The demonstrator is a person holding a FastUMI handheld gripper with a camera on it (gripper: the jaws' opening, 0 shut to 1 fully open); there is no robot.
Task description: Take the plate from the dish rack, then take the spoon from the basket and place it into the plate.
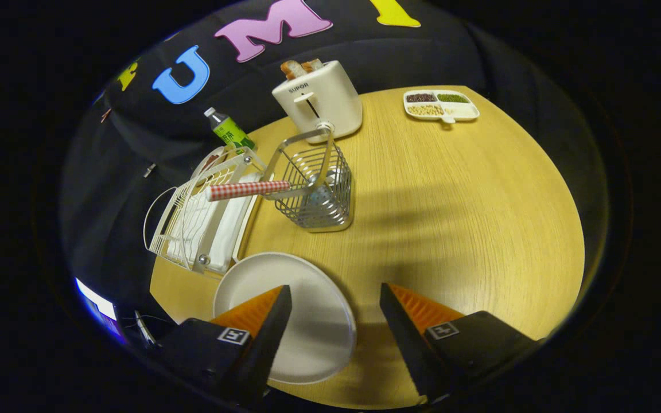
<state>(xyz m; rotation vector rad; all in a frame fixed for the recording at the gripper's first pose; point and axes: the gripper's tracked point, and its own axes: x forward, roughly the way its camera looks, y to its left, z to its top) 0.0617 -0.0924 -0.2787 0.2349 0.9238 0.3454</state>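
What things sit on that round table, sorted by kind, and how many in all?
Plates: 1, white plate, under the open, empty fingers
Racks: 1, dish rack
Baskets: 1, wire basket
Toasters: 1, toaster
Bottles: 1, green bottle
Trays: 1, divided tray
Total: 6

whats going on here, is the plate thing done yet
A hand-held tool hangs open over a round wooden table, gripping nothing. The white plate already lies flat on the table, partly under one finger, just in front of the dish rack. The spoon, with its red checked handle, sits in the wire basket beyond the fingers, so that step is not yet done.
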